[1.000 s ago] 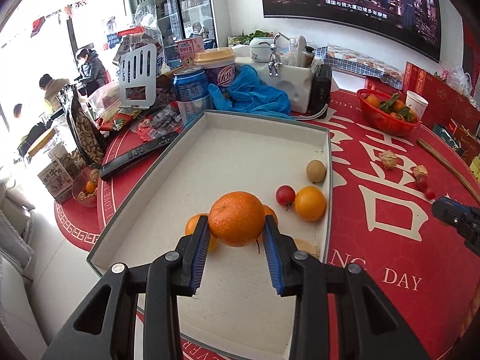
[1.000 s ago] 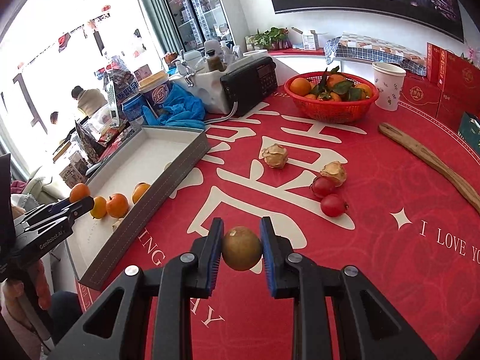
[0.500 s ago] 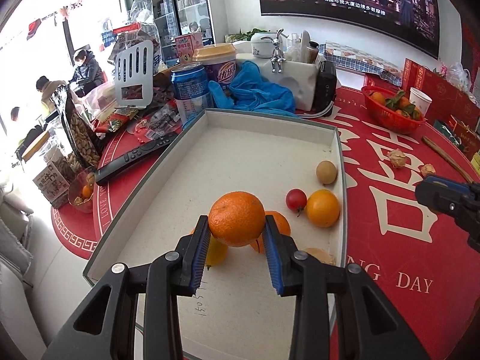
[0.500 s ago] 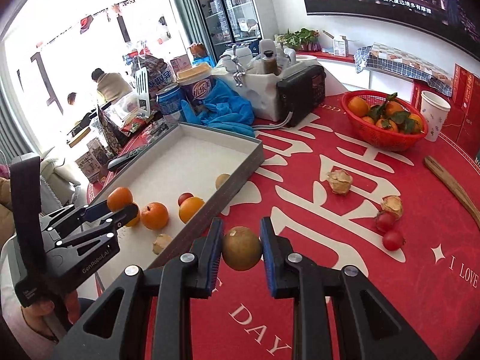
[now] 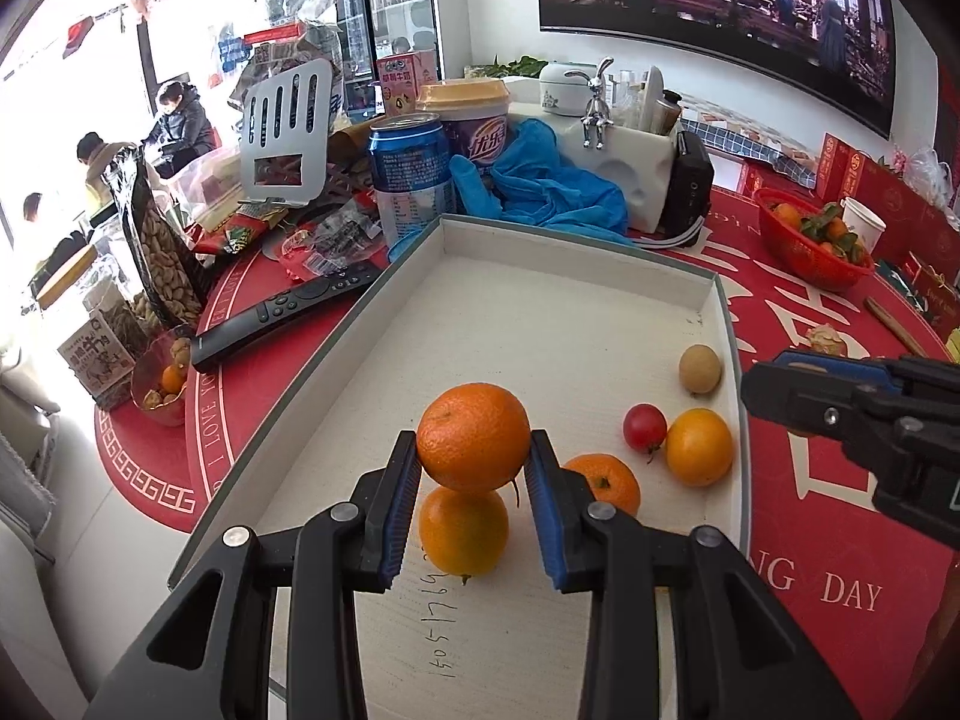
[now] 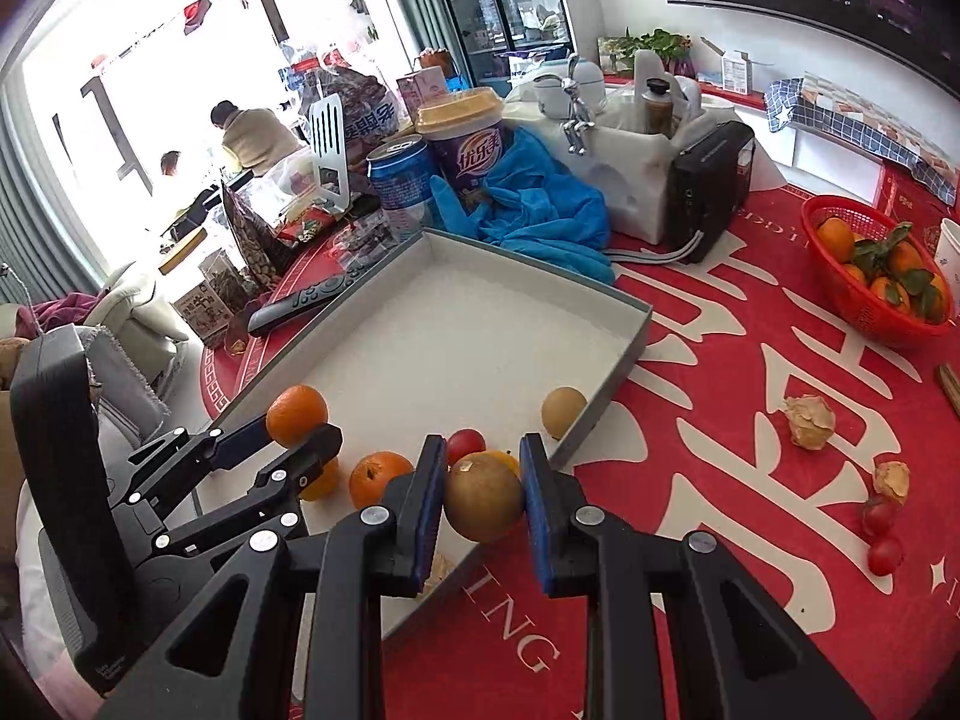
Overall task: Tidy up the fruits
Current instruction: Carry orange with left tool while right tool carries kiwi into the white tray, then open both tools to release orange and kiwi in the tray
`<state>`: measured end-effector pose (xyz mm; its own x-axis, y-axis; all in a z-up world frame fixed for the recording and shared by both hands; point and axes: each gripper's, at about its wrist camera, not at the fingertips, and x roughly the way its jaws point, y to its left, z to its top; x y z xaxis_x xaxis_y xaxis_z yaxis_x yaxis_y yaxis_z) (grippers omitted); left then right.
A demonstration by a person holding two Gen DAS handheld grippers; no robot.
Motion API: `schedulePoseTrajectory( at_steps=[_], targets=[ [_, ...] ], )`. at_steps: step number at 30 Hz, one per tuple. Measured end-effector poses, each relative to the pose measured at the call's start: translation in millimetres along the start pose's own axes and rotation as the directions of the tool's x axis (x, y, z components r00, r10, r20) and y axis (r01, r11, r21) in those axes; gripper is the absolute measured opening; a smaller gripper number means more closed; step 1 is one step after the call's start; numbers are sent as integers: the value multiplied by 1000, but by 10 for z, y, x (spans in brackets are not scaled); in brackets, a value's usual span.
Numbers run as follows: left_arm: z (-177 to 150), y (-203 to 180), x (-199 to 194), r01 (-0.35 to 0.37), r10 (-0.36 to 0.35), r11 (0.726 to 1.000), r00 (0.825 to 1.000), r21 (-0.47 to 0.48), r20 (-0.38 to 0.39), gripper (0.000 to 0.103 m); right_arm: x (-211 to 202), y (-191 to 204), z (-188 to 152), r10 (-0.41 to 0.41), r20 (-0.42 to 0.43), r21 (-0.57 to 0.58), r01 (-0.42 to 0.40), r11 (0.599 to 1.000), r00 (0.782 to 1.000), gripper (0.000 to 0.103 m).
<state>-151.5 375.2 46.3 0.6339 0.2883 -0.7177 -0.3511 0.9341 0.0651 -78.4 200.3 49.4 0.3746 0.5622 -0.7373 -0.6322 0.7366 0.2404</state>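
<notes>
My left gripper (image 5: 474,462) is shut on a large orange (image 5: 474,437), held above the shallow grey box (image 5: 570,324). Beneath it in the box lie three other oranges (image 5: 463,530), a red cherry tomato (image 5: 644,427) and a tan round fruit (image 5: 699,368). My right gripper (image 6: 483,480) is shut on a brown round fruit (image 6: 483,504), hovering over the box's near right wall (image 6: 606,393). In the right wrist view the left gripper (image 6: 300,432) with its orange (image 6: 296,415) hangs at the left. On the red cloth lie two cherry tomatoes (image 6: 882,534) and husked fruits (image 6: 809,414).
A red basket of mandarins (image 6: 870,294) stands at the far right. Behind the box crowd a blue can (image 5: 410,177), a purple cup (image 5: 474,126), blue gloves (image 5: 540,186), a black radio (image 5: 690,192) and a remote (image 5: 282,318). People sit beyond the table at the left.
My right gripper has carried the brown fruit leftward from over the red cloth to the box's edge. My left gripper has shifted a little over the box, its orange still gripped.
</notes>
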Motion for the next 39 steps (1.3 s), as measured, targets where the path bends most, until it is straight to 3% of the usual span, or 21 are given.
schedulePoseTrajectory(
  at_steps=[9, 13, 18, 30, 31, 32, 33, 34, 35, 39],
  targets=[
    [44, 114, 95, 6, -6, 1000, 1000, -26, -7, 39, 212, 79, 129, -5, -40, -14, 4, 1000, 999, 26],
    [24, 146, 116, 12, -12, 999, 1000, -37, -7, 39, 297, -11, 238, 83, -77, 54, -79, 995, 994, 26],
    [27, 181, 149, 26, -27, 998, 1000, -53, -9, 39, 410, -230, 343, 217, -104, 213, -192, 958, 971, 26],
    [4, 182, 177, 51, -52, 997, 999, -53, -7, 40, 630, -72, 370, 133, -145, 158, -110, 981, 980, 26],
    [1, 168, 163, 50, -50, 998, 999, -47, 0, 42, 627, -64, 369, 129, -147, 156, -106, 982, 981, 29],
    [-1, 152, 145, 45, -44, 998, 999, -40, 8, 51, 628, -55, 374, 126, -150, 155, -102, 983, 981, 37],
    [-2, 140, 122, 41, -40, 999, 999, -36, 21, 65, 627, -49, 378, 123, -149, 154, -100, 983, 981, 74],
    [-5, 134, 87, 41, -39, 999, 998, -34, 39, 71, 615, -45, 381, 122, -141, 153, -100, 983, 983, 100],
    [-5, 134, 48, 43, -41, 998, 998, -35, 57, 79, 581, -47, 382, 112, -122, 149, -93, 984, 986, 101],
    [-5, 128, -86, 44, -39, 998, 992, -40, 118, 83, 399, -51, 399, 47, -79, 113, -38, 993, 996, 101]
  ],
)
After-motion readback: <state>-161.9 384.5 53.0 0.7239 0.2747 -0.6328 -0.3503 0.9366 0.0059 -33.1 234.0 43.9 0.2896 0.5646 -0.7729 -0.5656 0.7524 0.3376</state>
